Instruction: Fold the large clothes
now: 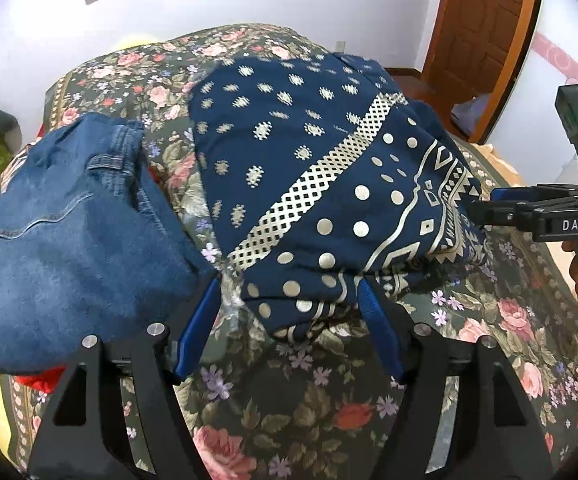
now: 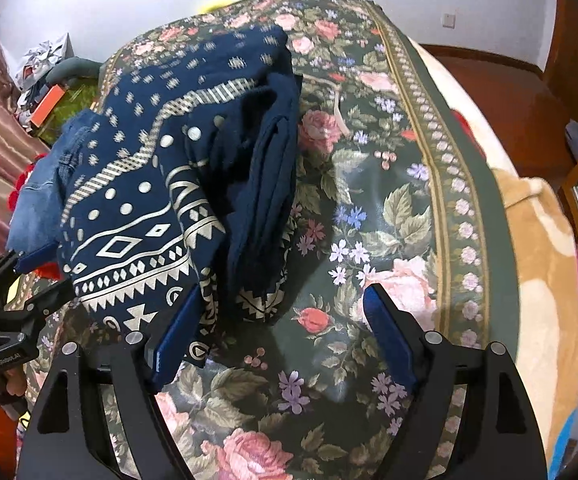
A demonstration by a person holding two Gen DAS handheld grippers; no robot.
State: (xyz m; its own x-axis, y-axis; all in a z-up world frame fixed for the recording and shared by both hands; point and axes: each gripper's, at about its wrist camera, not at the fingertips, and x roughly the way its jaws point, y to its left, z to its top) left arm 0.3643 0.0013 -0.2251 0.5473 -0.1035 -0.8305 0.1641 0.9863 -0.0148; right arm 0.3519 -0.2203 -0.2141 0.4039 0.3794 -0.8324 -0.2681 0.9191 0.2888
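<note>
A folded navy garment (image 1: 297, 168) with cream dots and zigzag bands lies on the floral bedspread (image 1: 329, 400). My left gripper (image 1: 287, 292) stands open over its near corner, which lies between the blue fingers (image 1: 199, 328) without being pinched. My right gripper (image 1: 485, 206) reaches the garment's right edge from the side. In the right wrist view the same garment (image 2: 161, 184) shows its plain navy folded layers on the right. My right gripper (image 2: 283, 300) is open there, its left finger (image 2: 177, 336) over the hem and the other above bare bedspread (image 2: 369, 180). My left gripper (image 2: 45, 272) shows at the far left.
Folded blue jeans (image 1: 69, 232) lie left of the garment, over something red (image 1: 37, 380). A beige blanket (image 2: 537, 260) hangs off the bed's right edge, with the wooden floor (image 2: 521, 100) beyond. A wooden door (image 1: 485, 20) stands at the back right. Clutter (image 2: 41, 80) sits at the far left.
</note>
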